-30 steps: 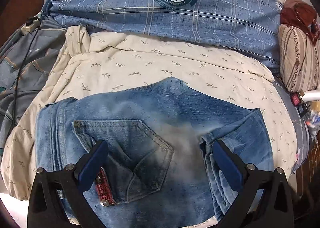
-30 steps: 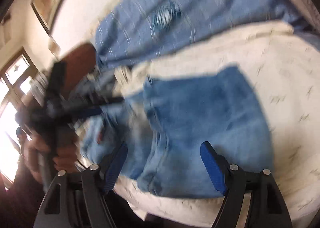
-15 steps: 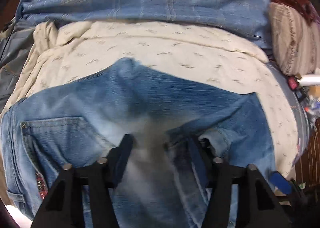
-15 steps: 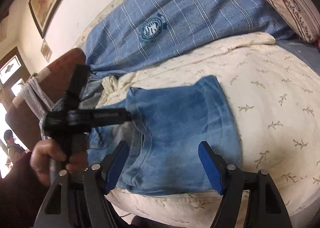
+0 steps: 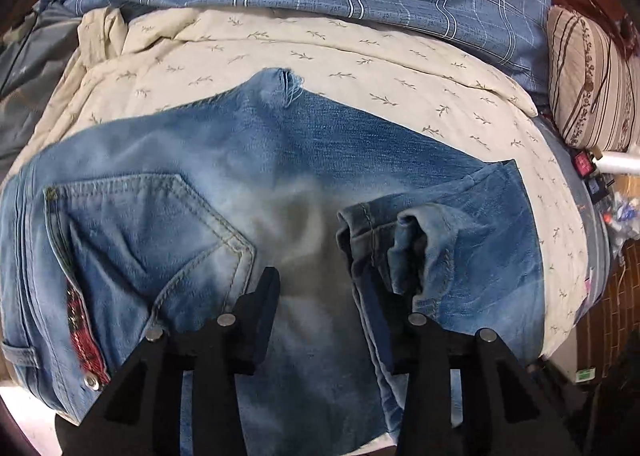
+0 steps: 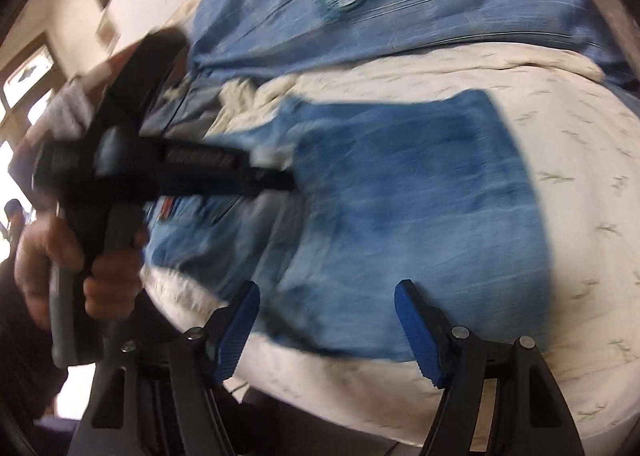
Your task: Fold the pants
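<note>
Faded blue denim pants folded into a short block, laid across the leaf-print bed cover, waistband leftward, hems rightward, left tongs closing over fabric, right tongs narrowing, unclamped

Faded blue denim pants, folded into a compact stack, back pocket up, on cream sheet
</note>
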The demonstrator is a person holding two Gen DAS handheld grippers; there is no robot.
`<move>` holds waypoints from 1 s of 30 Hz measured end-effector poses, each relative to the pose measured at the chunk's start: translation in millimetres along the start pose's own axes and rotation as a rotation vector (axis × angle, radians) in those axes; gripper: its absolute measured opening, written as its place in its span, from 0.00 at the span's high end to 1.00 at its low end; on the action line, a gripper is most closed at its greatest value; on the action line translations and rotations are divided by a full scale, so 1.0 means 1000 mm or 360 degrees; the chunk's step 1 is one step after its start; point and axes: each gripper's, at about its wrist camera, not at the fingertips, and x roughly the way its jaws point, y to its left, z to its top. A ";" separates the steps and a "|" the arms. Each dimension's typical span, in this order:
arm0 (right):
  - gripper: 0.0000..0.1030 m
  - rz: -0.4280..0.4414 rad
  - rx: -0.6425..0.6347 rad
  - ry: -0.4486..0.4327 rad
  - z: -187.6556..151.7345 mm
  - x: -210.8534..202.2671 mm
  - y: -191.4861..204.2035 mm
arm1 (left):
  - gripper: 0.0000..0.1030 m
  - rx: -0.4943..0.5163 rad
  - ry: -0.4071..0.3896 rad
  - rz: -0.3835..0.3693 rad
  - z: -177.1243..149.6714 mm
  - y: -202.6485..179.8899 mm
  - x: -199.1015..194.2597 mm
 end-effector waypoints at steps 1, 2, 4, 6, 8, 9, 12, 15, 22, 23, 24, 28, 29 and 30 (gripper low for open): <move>0.30 0.0003 -0.0050 0.0014 -0.003 0.002 0.006 | 0.51 -0.0023 -0.0003 -0.0018 0.001 0.000 0.000; 0.30 0.0006 -0.0077 0.0023 -0.005 0.004 0.009 | 0.48 -0.0043 -0.0004 -0.0037 0.001 -0.001 -0.001; 0.30 0.0015 -0.0078 0.0026 -0.007 0.005 0.010 | 0.35 -0.0072 -0.0002 -0.0067 0.001 -0.003 0.000; 0.30 0.0038 -0.0051 0.0026 -0.007 0.005 0.006 | 0.34 -0.0049 -0.0009 -0.0029 0.002 -0.011 0.004; 0.29 0.0052 -0.0028 0.0024 -0.006 0.005 0.003 | 0.34 -0.0010 -0.0015 -0.0017 0.004 -0.018 0.009; 0.29 0.0051 -0.0029 0.0024 -0.006 0.005 0.003 | 0.34 -0.0010 -0.0019 -0.0012 0.005 -0.020 0.011; 0.29 0.0042 -0.0045 0.0024 -0.006 0.006 0.006 | 0.37 0.0034 -0.0051 -0.0050 0.008 -0.028 0.010; 0.29 0.0053 -0.0031 0.0024 -0.005 0.006 0.004 | 0.62 0.0080 -0.0019 -0.0079 0.014 -0.032 0.016; 0.30 0.0084 -0.0013 0.0000 -0.005 -0.003 -0.002 | 0.77 0.0030 -0.0030 -0.0175 0.017 -0.019 0.016; 0.30 0.0090 -0.0012 -0.0007 -0.005 -0.004 -0.002 | 0.83 0.0033 -0.0042 -0.0172 0.017 -0.019 0.014; 0.30 0.0102 -0.0010 -0.0013 -0.005 -0.004 -0.002 | 0.87 0.0046 -0.0055 -0.0165 0.018 -0.020 0.012; 0.30 0.0141 -0.0016 -0.0017 -0.006 -0.007 0.002 | 0.93 0.0098 -0.0098 -0.0277 0.026 -0.029 -0.001; 0.30 0.0142 -0.0020 -0.0019 -0.006 -0.006 0.004 | 0.93 0.0128 -0.0108 -0.0283 0.029 -0.034 -0.004; 0.30 0.0146 -0.0022 -0.0024 -0.005 -0.006 0.005 | 0.93 0.0159 -0.0119 -0.0273 0.033 -0.040 -0.005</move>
